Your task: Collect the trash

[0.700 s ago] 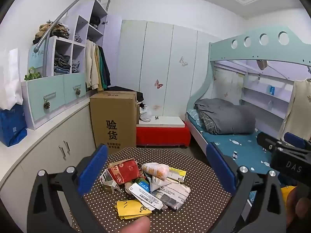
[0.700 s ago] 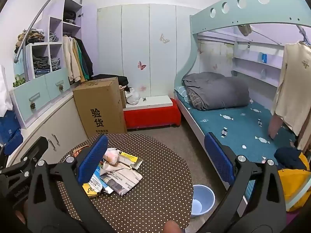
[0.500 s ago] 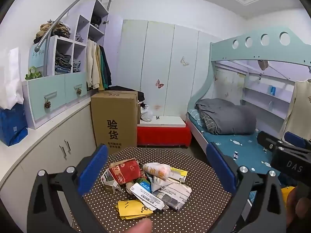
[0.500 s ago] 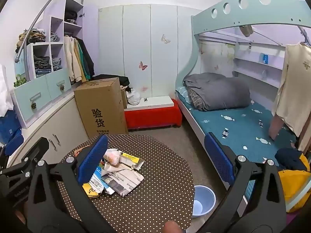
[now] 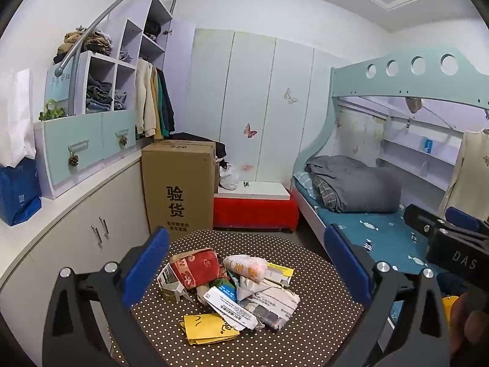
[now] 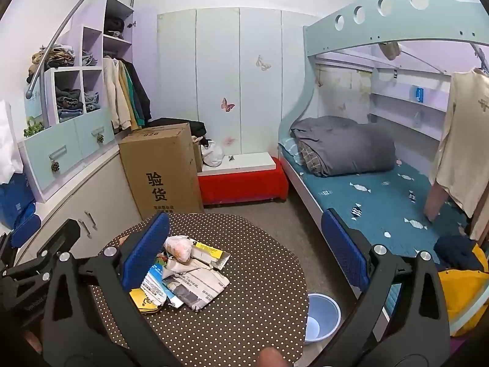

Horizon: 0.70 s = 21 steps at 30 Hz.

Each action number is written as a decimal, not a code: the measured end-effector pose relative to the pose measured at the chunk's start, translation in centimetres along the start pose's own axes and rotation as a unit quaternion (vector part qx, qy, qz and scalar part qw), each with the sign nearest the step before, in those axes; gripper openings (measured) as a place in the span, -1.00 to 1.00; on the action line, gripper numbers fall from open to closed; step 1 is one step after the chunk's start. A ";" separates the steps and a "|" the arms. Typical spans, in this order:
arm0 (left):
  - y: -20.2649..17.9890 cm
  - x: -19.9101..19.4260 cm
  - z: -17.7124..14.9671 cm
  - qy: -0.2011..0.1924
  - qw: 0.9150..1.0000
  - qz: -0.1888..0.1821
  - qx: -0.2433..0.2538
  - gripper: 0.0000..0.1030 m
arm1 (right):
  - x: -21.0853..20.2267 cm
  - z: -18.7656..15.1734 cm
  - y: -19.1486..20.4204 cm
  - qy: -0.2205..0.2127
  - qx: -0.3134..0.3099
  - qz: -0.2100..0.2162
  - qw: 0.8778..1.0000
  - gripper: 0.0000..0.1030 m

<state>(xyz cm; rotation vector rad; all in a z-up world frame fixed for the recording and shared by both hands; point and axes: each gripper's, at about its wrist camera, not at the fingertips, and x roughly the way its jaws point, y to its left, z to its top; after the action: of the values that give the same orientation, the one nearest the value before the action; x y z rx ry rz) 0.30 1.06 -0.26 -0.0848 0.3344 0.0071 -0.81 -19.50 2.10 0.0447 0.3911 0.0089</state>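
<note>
- Two grippers held over a round table (image 5: 321, 315) with a brown, white-dotted cloth; both tilted slightly down toward it.
- Left gripper (image 5: 244, 263): blue fingers (image 5: 146, 263) spread wide apart, nothing between them, hanging above the near edge of the table.
- Right gripper (image 6: 241, 250): fingers (image 6: 343, 250) likewise wide apart and gripping nothing, set to the right of the left one, whose black frame shows at the left edge of the right wrist view.
- Trash pile (image 5: 232, 290) heaped on the left-centre part of the table, touching neither gripper.
- In the pile: crumpled red packet (image 5: 195, 267) at far left, with a torn carton (image 5: 169, 284) just beside it; clear bag with orange contents (image 5: 247, 267) at the far side; folded newspaper (image 5: 272, 302) to the right; white printed wrapper (image 5: 230, 305) lying across the middle; yellow paper (image 5: 207, 328) nearest the camera.
- Same pile seen from the right wrist: bag (image 6: 178, 246) far, newspaper (image 6: 195, 287) in the middle, yellow paper (image 6: 143, 301) near left, partly hidden behind the left finger.
- Blue plastic bucket (image 6: 321, 315) standing on the floor just right of the table, open top up.
- Tall cardboard box (image 5: 178, 183) beyond the table against the cabinets; red low bench (image 5: 253, 211) to its right; bunk bed (image 5: 382, 223) with a grey quilt along the right wall.
</note>
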 end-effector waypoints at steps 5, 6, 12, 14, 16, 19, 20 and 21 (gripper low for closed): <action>0.0 0.0 -0.1 -0.001 1.000 0.000 -0.001 0.92 | -0.1 0.1 0.3 -0.003 -0.001 0.002 1.000 0.89; 0.0 0.0 -0.1 -0.002 1.000 0.000 -0.002 0.92 | -0.1 0.1 0.3 -0.003 -0.002 0.002 1.000 0.89; 0.2 0.0 -0.2 -0.001 1.000 -0.002 -0.002 0.92 | -0.1 0.1 0.8 -0.004 -0.005 0.002 1.000 0.89; 0.3 0.1 -0.3 0.000 1.000 -0.003 -0.003 0.92 | -0.1 0.1 0.8 -0.003 -0.005 0.002 1.000 0.89; 0.3 0.1 -0.3 0.000 1.000 -0.002 -0.003 0.92 | -0.1 0.0 1.0 -0.003 -0.006 0.002 1.000 0.89; 0.5 0.2 -0.4 0.002 1.000 -0.004 -0.005 0.92 | -0.1 -0.1 1.0 -0.003 -0.005 0.003 1.000 0.89; 0.6 0.2 -0.5 0.002 1.000 -0.004 -0.006 0.92 | -0.1 -0.2 1.0 -0.003 -0.006 0.003 1.000 0.89; 0.7 0.2 -0.6 0.003 1.000 -0.004 -0.006 0.92 | 0.0 -0.2 1.0 -0.002 -0.006 0.003 1.000 0.89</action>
<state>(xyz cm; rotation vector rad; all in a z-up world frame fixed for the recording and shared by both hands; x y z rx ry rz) 0.32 1.69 -0.97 -0.0975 0.3405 0.0012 -0.92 -18.50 1.95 0.0336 0.3865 0.0180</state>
